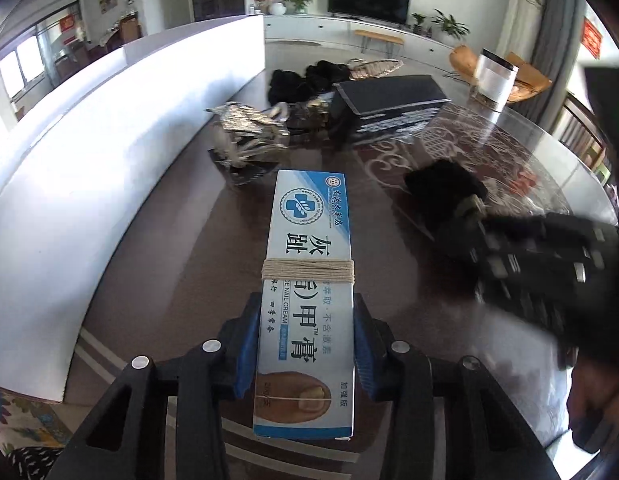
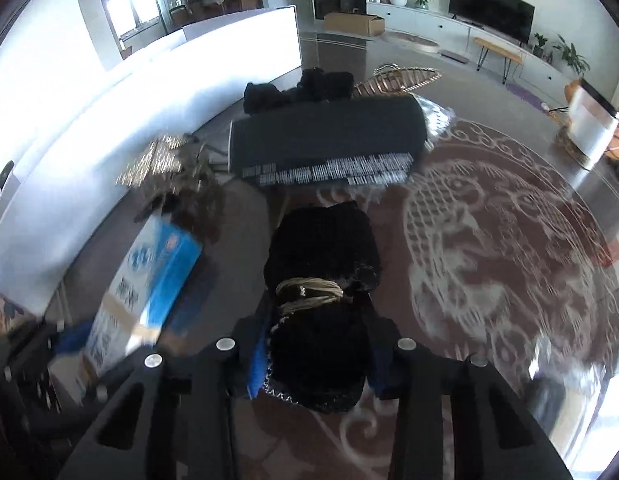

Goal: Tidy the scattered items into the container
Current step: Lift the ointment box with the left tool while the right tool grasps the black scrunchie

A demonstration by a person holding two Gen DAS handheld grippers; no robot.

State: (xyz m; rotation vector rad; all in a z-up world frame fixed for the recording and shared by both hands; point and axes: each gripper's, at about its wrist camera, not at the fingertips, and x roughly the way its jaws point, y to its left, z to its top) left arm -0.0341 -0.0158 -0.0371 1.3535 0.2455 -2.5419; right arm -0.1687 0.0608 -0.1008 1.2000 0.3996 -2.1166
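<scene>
My left gripper [image 1: 307, 344] is shut on a blue-and-white nail cream box [image 1: 305, 280] wound with beige string, held above the dark table. My right gripper [image 2: 319, 354] is shut on a black rolled cloth bundle [image 2: 323, 256] tied with beige string; the bundle also shows at the right of the left wrist view [image 1: 445, 192]. The box shows blurred at the left of the right wrist view [image 2: 149, 280]. A black container box [image 1: 389, 106], also in the right wrist view [image 2: 329, 136], stands further back on the table.
A shiny gold foil bundle [image 1: 249, 136] lies left of the container. Black cloth bundles [image 1: 305, 80] and a wicker tray [image 2: 393, 78] lie behind it. A white partition wall [image 1: 109, 128] runs along the left. The glass tabletop [image 2: 489, 220] has a red patterned inlay.
</scene>
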